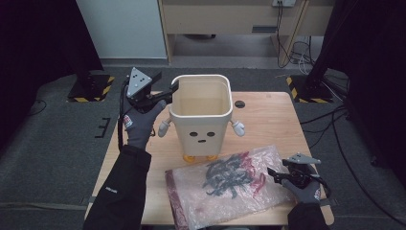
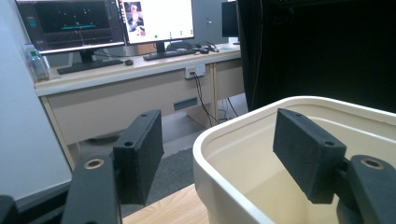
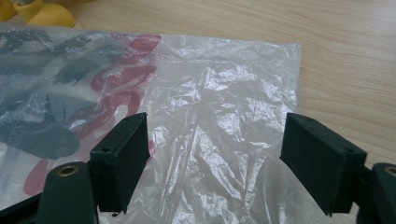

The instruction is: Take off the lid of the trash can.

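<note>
The left tongs (image 1: 173, 89) are standing wide open astride the rim of the bin (image 1: 201, 112), 1 jaw inside and 1 outside, pressing on nothing. The cream bin is standing upright at the back of the surface (image 1: 277, 115). In front of it, the plastic bag (image 1: 225, 184) is lying flat. The right tongs (image 1: 274, 175) are hovering open at the bag's right edge, gripping nothing.

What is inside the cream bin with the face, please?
The cream bin looks empty: the high view shows bare inner walls and part of the floor. The left tool straddles its rim, one pad inside. The near wall hides the front of the floor.
</note>
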`<action>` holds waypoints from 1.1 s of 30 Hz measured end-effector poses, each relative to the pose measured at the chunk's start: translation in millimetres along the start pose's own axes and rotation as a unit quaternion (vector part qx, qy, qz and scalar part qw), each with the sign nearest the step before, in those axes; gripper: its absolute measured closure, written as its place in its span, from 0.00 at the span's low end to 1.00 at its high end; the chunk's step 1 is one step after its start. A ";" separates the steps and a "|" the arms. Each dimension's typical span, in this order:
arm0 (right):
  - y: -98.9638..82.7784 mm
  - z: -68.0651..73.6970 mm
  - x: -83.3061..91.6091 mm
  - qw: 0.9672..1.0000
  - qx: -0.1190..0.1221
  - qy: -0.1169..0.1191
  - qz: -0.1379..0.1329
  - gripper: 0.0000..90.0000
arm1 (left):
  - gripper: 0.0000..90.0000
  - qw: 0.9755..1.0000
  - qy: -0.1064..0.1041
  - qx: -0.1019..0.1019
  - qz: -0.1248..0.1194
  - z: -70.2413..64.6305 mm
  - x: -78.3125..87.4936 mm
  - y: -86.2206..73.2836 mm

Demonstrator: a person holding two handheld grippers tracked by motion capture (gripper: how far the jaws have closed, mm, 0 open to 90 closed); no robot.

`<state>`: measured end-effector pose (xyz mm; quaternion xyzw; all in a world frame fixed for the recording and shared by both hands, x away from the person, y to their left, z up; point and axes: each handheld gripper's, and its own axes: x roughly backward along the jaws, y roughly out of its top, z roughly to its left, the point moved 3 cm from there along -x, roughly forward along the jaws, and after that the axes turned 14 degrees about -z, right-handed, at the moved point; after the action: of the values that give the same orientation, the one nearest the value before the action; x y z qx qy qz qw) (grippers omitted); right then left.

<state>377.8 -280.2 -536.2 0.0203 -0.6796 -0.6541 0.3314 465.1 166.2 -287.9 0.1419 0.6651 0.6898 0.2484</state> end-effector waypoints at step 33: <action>-5.6 -1.7 -3.4 1.000 -0.002 0.000 0.007 0.27 | 0.42 0.998 -0.003 0.034 0.061 1.6 -62.0 -24.4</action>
<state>378.9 -280.9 -542.8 0.0151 -0.6788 -0.6528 0.3358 521.5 134.4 -303.6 0.1932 0.6770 0.6805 0.2029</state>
